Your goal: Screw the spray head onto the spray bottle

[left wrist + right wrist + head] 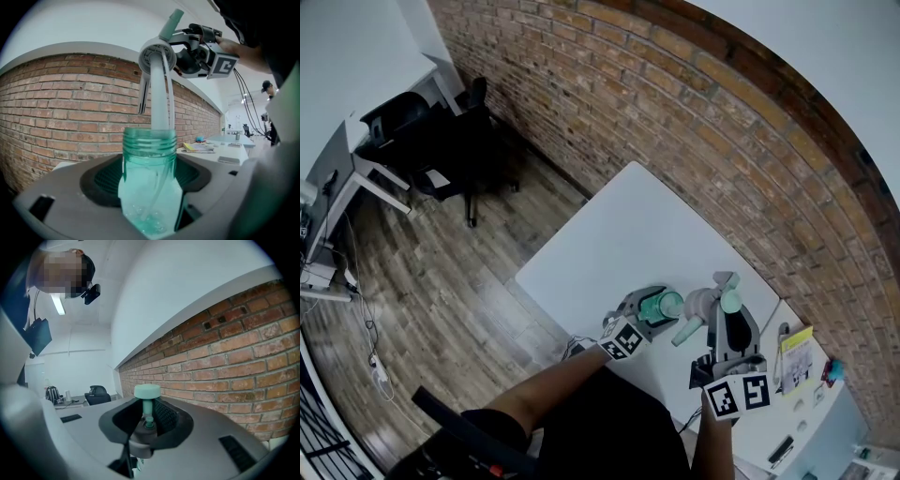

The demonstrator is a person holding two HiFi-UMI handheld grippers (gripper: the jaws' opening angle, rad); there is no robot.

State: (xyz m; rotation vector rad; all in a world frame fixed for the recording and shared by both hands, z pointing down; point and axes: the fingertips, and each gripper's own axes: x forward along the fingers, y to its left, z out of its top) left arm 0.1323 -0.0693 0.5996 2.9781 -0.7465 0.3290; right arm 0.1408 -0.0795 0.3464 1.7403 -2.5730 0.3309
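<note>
Brick-walled room, white surface, head view: left gripper and right gripper meet above it. Left gripper view: jaws clamp the spray bottle upright, steadying its threaded mouth for the tube. Right gripper view: narrow jaws pinch the spray head, collar above the neck, not yet screwed on.

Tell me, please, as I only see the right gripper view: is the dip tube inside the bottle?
Observer: Yes, the left gripper view shows the dip tube passing down through the neck of the bottle.
Operator: Is the collar on the threads?
Observer: No, the collar of the spray head sits well above the bare threads.
Operator: Is the bottle held?
Observer: Yes, the left gripper clamps its body.
</note>
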